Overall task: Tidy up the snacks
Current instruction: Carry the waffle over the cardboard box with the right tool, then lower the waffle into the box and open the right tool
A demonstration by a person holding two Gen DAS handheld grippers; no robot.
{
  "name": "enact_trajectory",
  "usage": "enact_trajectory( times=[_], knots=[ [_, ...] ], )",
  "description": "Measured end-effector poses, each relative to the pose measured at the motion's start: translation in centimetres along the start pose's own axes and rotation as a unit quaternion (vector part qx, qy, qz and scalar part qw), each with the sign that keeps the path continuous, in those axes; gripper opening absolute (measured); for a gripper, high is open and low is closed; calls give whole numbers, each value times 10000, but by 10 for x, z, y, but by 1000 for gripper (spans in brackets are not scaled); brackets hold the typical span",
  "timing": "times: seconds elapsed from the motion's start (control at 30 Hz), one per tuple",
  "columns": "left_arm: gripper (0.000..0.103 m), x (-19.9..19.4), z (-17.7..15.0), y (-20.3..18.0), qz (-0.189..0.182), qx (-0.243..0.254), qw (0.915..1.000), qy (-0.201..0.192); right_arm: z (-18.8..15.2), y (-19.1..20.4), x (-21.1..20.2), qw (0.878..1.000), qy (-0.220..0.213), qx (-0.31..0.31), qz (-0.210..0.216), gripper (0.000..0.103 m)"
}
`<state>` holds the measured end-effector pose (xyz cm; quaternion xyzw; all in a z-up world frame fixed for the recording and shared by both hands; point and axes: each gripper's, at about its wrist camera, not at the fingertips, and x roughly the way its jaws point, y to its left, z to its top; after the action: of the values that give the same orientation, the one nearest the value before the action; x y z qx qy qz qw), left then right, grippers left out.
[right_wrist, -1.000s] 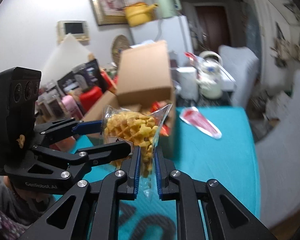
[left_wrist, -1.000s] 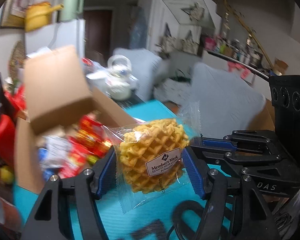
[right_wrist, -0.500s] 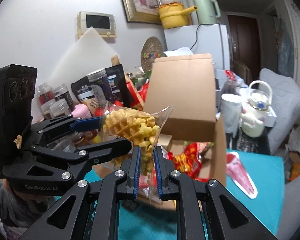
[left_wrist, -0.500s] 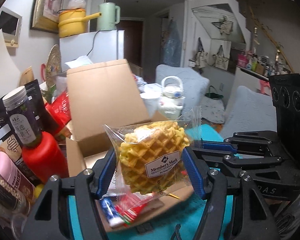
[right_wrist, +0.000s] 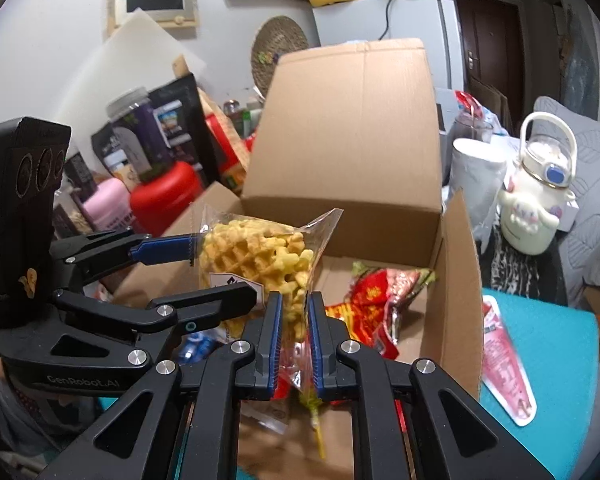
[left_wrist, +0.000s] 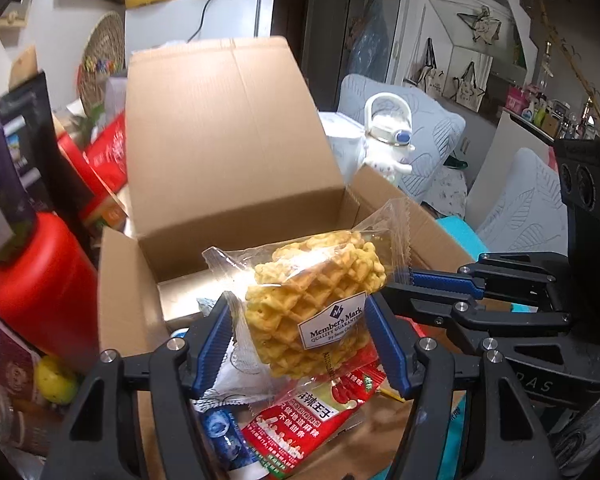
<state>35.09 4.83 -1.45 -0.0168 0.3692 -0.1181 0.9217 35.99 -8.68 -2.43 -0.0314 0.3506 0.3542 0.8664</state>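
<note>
A clear packet of yellow waffles (left_wrist: 312, 300) with a Member's Mark label hangs over the open cardboard box (left_wrist: 236, 152). My left gripper (left_wrist: 300, 344) is shut on the packet's sides. My right gripper (right_wrist: 292, 320) is shut on the packet's edge (right_wrist: 256, 256), and it also shows at the right in the left wrist view (left_wrist: 440, 280). Red snack packets (right_wrist: 376, 304) and a blue-and-white packet (left_wrist: 220, 432) lie inside the box.
A red container (left_wrist: 40, 288), jars and dark bags (right_wrist: 148, 136) stand left of the box. A white kettle-shaped bottle (right_wrist: 540, 196) and a white cup (right_wrist: 476, 176) stand to its right. A red-and-white packet (right_wrist: 504, 356) lies on the teal table (right_wrist: 556, 344).
Both grippers have carried the waffle packet from over the teal table to above the open box, closer to its inside. Both stay shut on it.
</note>
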Motion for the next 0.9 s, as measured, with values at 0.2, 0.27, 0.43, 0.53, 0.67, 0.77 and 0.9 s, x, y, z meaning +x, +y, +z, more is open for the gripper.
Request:
enact_trajectory(
  times=[0.2,0.27,0.43,0.53,0.67,0.77,0.9],
  knots=[
    [65,20,-6,3,278,-143,9987,404,-6,-3,9,9990,235,-32,-377,23],
    [65,22,-7,3,438,-146,9978,482,-8,-5,9,9986,279,14,-447,33],
    [65,18,-9,3,861,-132,9943,607,-10,-5,3,9973,305,37,-670,51],
    [65,7,-8,2,1149,-125,9912,640,-9,-1,-4,9954,315,-18,-908,51],
    [65,-12,-5,1,1316,-117,9900,497,-5,7,-19,9929,204,-75,-1170,59],
    [65,-32,-3,-5,1398,-47,9896,344,-2,14,-35,9916,109,-77,-1285,59],
    [65,-60,0,-13,1443,41,9894,140,2,27,-63,9883,-140,-105,-1516,67]
  ],
)
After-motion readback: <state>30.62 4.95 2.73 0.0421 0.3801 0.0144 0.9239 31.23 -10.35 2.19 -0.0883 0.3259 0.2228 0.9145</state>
